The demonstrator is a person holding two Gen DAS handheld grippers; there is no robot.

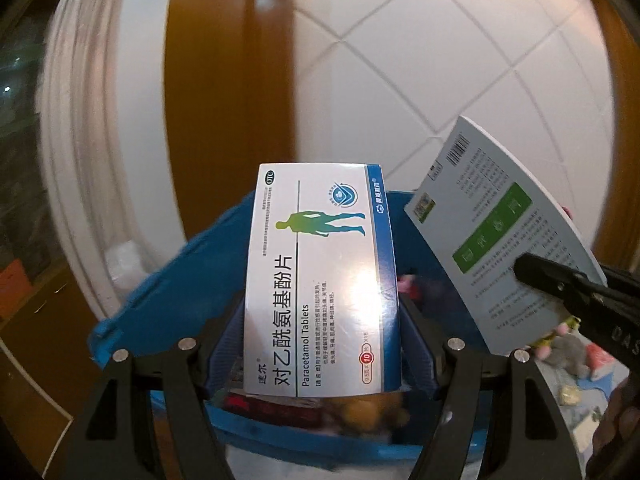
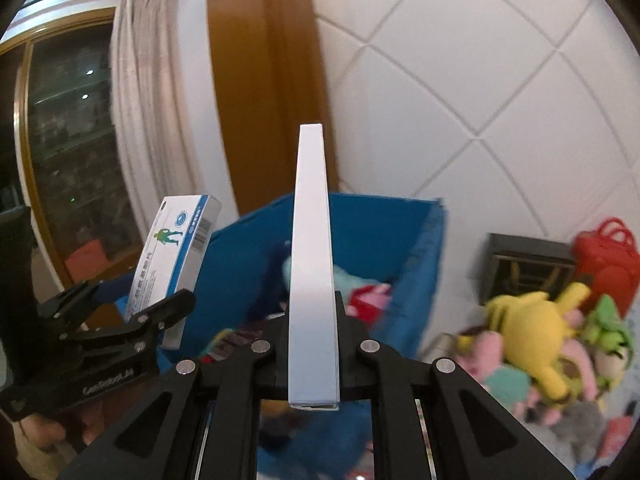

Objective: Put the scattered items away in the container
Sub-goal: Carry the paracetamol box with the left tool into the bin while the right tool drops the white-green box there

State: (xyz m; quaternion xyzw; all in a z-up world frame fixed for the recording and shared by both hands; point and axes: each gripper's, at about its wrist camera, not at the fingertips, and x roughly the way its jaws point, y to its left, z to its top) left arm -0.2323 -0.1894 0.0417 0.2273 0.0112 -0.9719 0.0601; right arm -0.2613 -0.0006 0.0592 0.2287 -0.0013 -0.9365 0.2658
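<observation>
My left gripper (image 1: 322,320) is shut on a white and blue paracetamol box (image 1: 320,276), held upright above the blue bin (image 1: 172,280). The same box (image 2: 176,256) and the left gripper (image 2: 160,316) show at the left of the right wrist view. My right gripper (image 2: 314,312) is shut on a flat white box with a green panel (image 2: 313,264), seen edge-on over the bin (image 2: 372,232). In the left wrist view that box (image 1: 500,236) hangs at the right with the right gripper (image 1: 560,280) on it. Soft toys and packets lie inside the bin.
A heap of plush toys (image 2: 540,340) with a yellow one on top lies right of the bin, beside a red bag (image 2: 608,264) and a dark frame (image 2: 524,264). Behind stand a padded white wall (image 2: 480,80), a wooden post (image 2: 264,80), a curtain (image 2: 140,100) and a dark window.
</observation>
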